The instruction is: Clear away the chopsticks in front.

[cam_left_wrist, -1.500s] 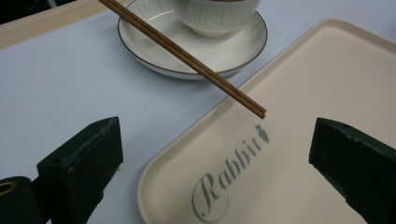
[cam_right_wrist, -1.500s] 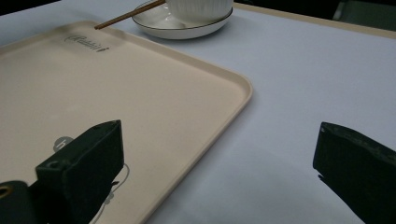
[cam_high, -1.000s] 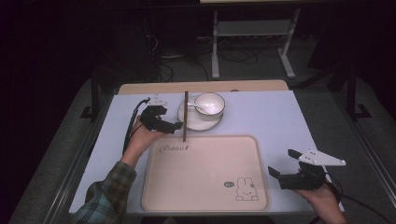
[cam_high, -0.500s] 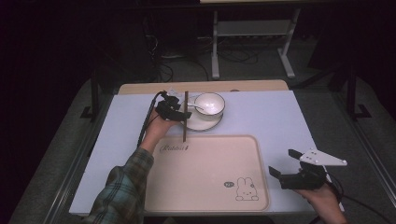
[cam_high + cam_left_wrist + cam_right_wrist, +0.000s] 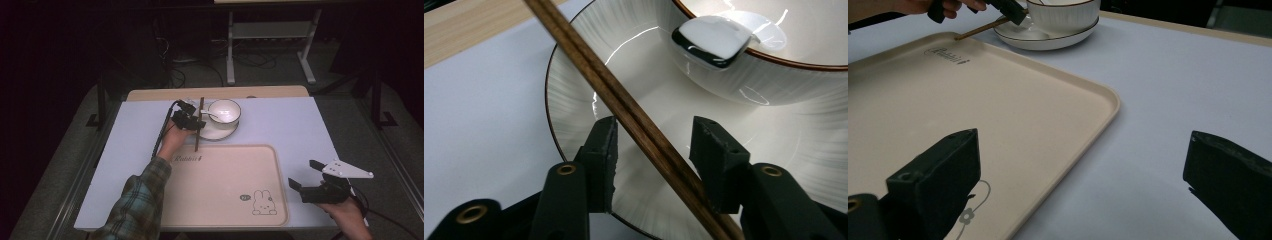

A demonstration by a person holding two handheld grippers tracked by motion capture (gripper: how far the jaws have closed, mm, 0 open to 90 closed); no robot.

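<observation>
Your left gripper (image 5: 196, 121) sits just above centre in the high view, at the left rim of the white ribbed saucer (image 5: 220, 133). Its jaws have just been closing, and the pair of dark brown wooden chopsticks (image 5: 634, 125) runs slantwise between them. In the left gripper view the sticks pass from the upper left to the lower right of the frame; they lie close against the left pad and a clear gap remains to the right pad, so the gripper is partly closed around them and not yet pressing on both sides. The chopsticks rest across the saucer's left rim, their near end reaching down to the top edge of the cream plastic tray (image 5: 225, 220) (the one with the rabbit drawing in its lower right corner).

On the saucer stands a white ribbed bowl with a brown rim (image 5: 224, 111), and a white ceramic spoon (image 5: 716, 42) lies in it, its handle hanging over the bowl's edge.

Your right gripper (image 5: 301, 181) is at the lower right of the high view, over the pale blue counter (image 5: 300, 125) just beside the tray's right edge. Its jaws stand wide apart with nothing between them.
</observation>
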